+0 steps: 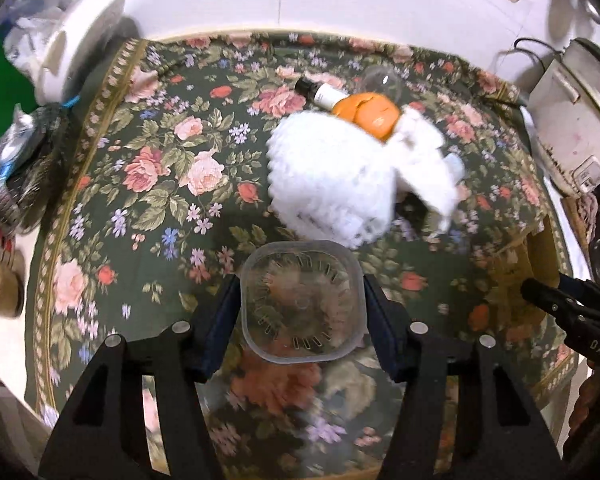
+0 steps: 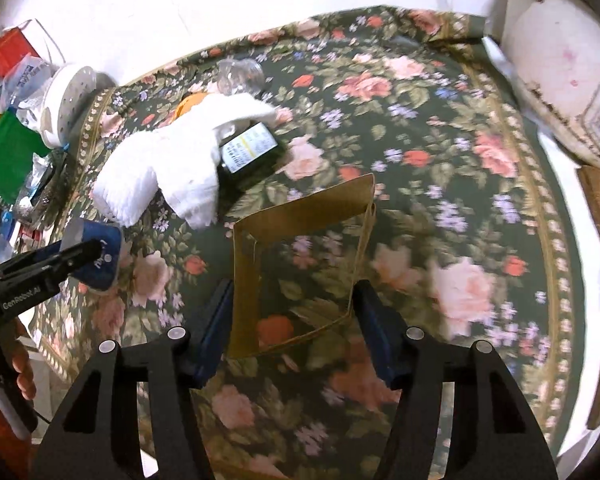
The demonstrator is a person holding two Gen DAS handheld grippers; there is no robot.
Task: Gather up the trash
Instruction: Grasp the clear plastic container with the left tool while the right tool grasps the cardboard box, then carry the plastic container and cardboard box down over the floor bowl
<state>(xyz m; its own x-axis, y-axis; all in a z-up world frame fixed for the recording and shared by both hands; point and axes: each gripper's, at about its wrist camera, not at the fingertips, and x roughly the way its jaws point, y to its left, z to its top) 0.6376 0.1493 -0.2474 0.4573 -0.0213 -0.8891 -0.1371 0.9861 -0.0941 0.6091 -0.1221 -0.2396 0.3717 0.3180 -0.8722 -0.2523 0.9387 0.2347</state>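
My left gripper is shut on a clear, square plastic container, its pads pressing both sides just above the floral tablecloth. My right gripper is shut on an open brown cardboard sleeve, squeezed askew between its pads. Farther back lies crumpled white paper towel against an orange peel, a small white bottle with a black cap and a clear plastic bottle. A dark labelled bottle is partly under the towel.
A white round appliance and piled bags and packets crowd the left edge of the table. A white rice cooker stands at the right. A person's hand shows at lower left.
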